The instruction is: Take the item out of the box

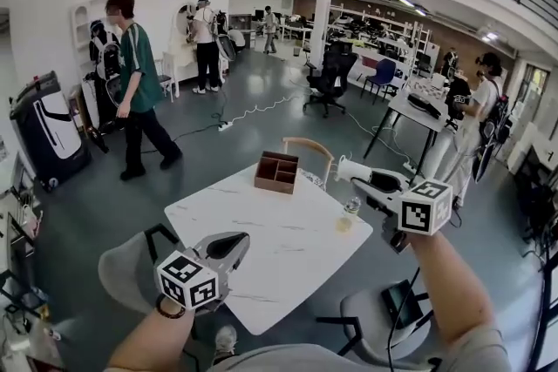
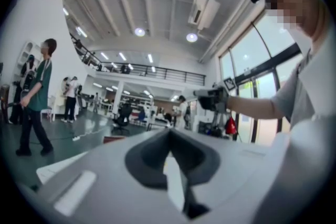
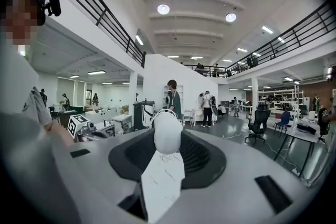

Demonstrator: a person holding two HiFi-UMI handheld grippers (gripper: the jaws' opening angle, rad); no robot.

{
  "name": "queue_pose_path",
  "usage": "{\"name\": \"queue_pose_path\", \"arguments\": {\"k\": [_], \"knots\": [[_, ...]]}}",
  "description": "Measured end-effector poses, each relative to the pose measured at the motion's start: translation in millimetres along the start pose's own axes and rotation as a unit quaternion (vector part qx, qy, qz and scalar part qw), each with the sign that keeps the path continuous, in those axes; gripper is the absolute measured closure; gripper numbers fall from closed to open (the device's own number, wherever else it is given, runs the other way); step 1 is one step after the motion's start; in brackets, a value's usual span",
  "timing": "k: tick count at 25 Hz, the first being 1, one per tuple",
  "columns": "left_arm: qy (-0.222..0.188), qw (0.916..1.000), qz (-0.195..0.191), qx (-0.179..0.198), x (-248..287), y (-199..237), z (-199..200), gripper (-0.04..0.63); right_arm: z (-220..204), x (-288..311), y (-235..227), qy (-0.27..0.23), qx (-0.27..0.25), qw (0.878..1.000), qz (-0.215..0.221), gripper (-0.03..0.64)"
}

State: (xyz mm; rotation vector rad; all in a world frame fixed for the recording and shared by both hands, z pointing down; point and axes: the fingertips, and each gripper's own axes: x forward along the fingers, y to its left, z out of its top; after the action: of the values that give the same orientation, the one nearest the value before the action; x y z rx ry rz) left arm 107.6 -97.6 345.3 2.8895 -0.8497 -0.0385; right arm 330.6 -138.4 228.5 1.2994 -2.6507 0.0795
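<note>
The right gripper (image 3: 168, 136) was closed on a white rounded item (image 3: 168, 127), which sat between its dark pads with a thin wire loop curving over its top. In the head view this gripper hung at the right of the frame, above the right edge of the white marble table (image 1: 279, 261). It pointed toward the middle of the frame, and the item was clear of the box (image 1: 276, 172). The left gripper (image 2: 169, 140) had its jaws together at the tips with nothing between them. It sat at the lower left of the head view, over the table's near left edge. The brown wooden box, divided into compartments, rested on the table's far corner near the centre of the frame, well apart from both grippers. A small clear bottle (image 1: 349, 214) with yellowish contents stood at the table's right edge, just below the right gripper. A grey chair (image 1: 122, 273) stood at the lower left, and a person in a green shirt (image 1: 139, 65) stood in the upper left.
</note>
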Motion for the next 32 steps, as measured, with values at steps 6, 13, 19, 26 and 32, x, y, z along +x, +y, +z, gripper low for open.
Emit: {"name": "queue_pose_path", "arguments": {"k": [6,13,19,26,32], "knots": [[0.016,0.9999,0.005,0.004,-17.6,-46.2,-7.9,0.589,-12.3,-33.0,22.5,-0.011,0.009,1.000,0.021,0.477],[0.020,0.9997,0.009,0.004,-45.8,-61.6,-19.3,0.589,-31.4,-42.4,61.0,-0.018,0.035,0.998,0.048,0.477],[0.024,0.9995,0.011,-0.019,-68.1,-43.2,-39.0,0.589,-56.5,-28.8,89.6,-0.019,0.067,0.996,0.058,0.477],[0.036,0.9986,-0.005,-0.039,-118.0,7.9,-63.3,0.589,-103.1,14.7,146.5,-0.009,0.125,0.990,0.059,0.477],[0.059,0.9957,-0.033,-0.062,-165.3,57.8,-82.6,0.589,-156.6,59.3,216.4,0.014,0.176,0.983,0.058,0.477]]}}
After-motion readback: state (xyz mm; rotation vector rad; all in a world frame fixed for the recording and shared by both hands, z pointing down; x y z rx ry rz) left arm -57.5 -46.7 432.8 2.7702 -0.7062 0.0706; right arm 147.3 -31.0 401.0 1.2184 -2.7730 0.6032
